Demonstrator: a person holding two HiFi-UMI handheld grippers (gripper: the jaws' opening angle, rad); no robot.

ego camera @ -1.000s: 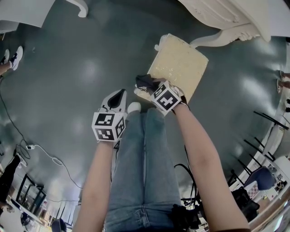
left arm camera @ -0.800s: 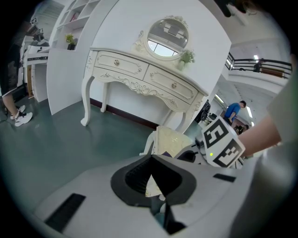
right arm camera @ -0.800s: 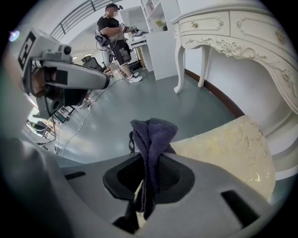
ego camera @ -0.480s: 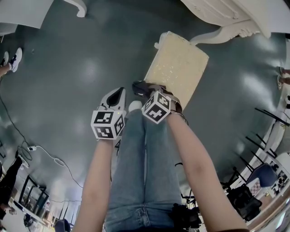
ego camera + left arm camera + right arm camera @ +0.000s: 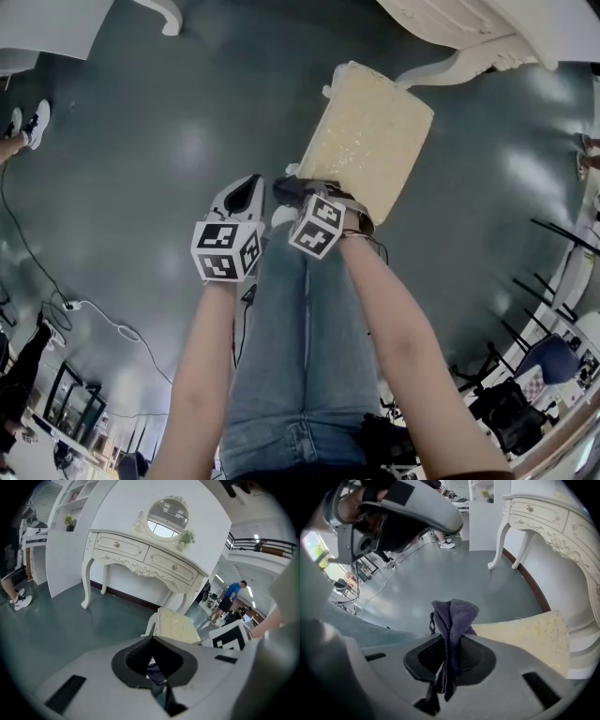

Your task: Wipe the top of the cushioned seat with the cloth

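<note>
The cloth [image 5: 452,620], dark purple and bunched, was pinched between the jaws of the right gripper [image 5: 450,645], with a fold standing up above them and a tail hanging below. In the head view it lay at centre frame, at the lower-left edge of the cushioned seat [image 5: 370,141]. Whether it touched the cream upholstery could not be determined. The seat ran up and to the right from there, its surface bare.

The left gripper [image 5: 152,656] hung just beside the right one, left of centre in the head view. Its jaws were together and held nothing.

A white dressing table [image 5: 469,28] stood beyond the seat at the upper right, on a grey-green floor [image 5: 141,141].

Assessment: the wiping step was in hand, with the cloth at the near edge of the seat. The next move would require pressing the cloth flat onto the cushion and drawing it across towards the far, upper-right end. The grip should stay firm so the fold does not pull loose.
</note>
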